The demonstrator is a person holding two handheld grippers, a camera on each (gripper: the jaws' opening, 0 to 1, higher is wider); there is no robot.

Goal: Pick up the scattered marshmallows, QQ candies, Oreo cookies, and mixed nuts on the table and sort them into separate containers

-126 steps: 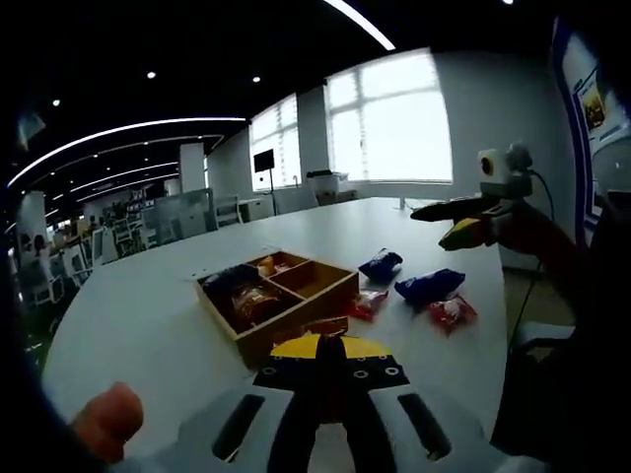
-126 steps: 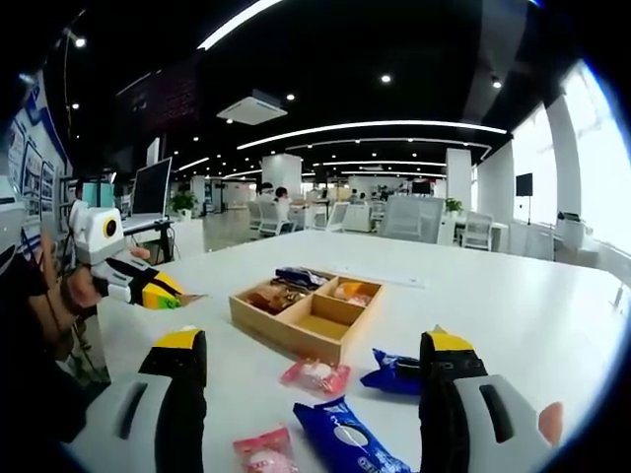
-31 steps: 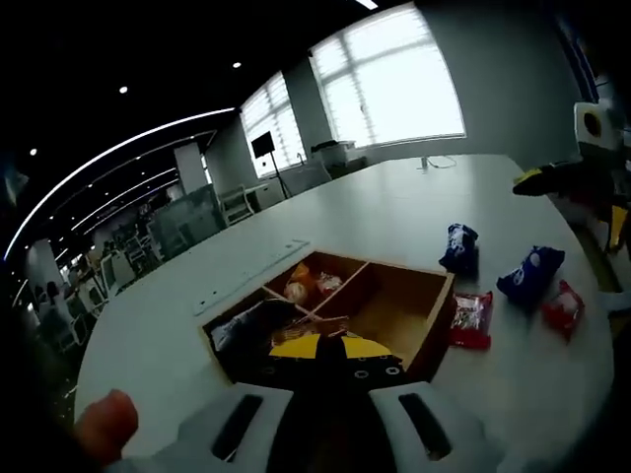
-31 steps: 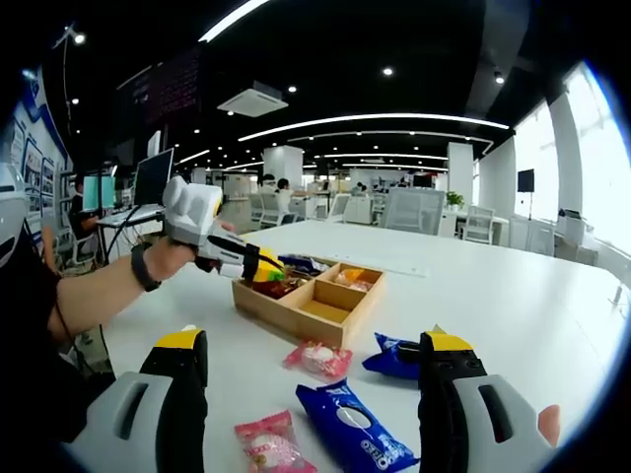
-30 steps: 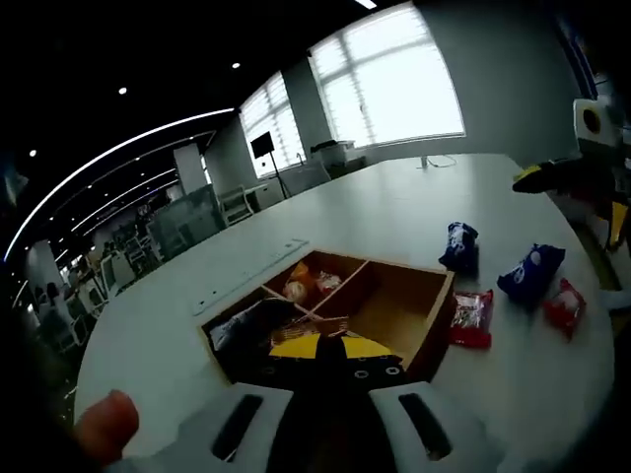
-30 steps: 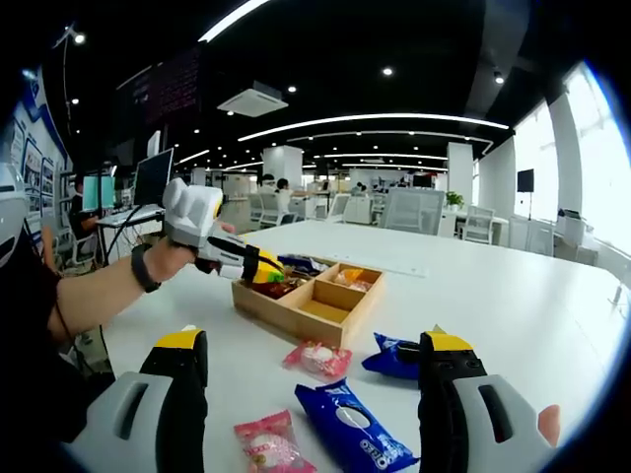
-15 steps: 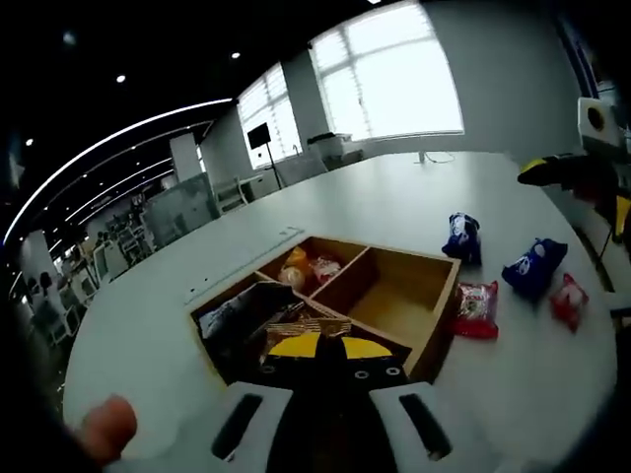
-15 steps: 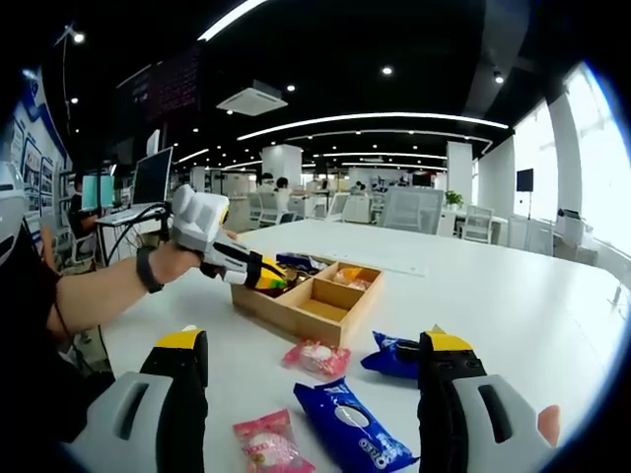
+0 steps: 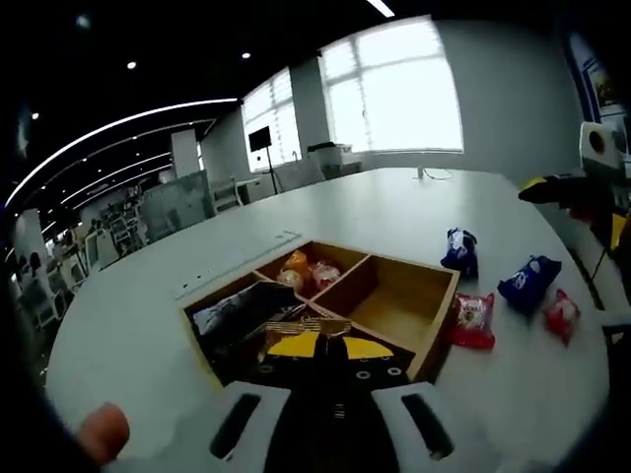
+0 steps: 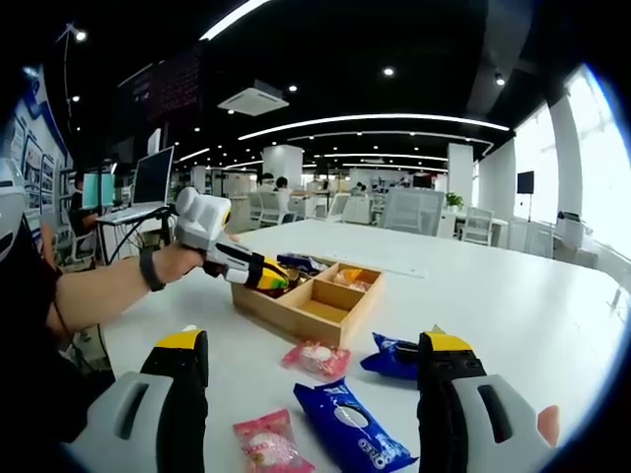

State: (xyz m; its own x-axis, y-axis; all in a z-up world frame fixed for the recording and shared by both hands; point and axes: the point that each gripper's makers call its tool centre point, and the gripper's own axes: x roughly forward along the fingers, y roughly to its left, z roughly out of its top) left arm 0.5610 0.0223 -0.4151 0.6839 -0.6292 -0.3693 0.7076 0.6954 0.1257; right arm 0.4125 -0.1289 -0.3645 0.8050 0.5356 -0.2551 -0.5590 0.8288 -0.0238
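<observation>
The left tongs are hovering over the wooden divided tray with jaws pressed together on a brown snack packet, above the near compartment. The right tongs are waiting wide apart and empty over the white desk. Between those jaws are lying a blue Oreo packet, a second blue packet and two pink candy packets, all apart from the tray. An open laptop is standing behind the person's forearm.
</observation>
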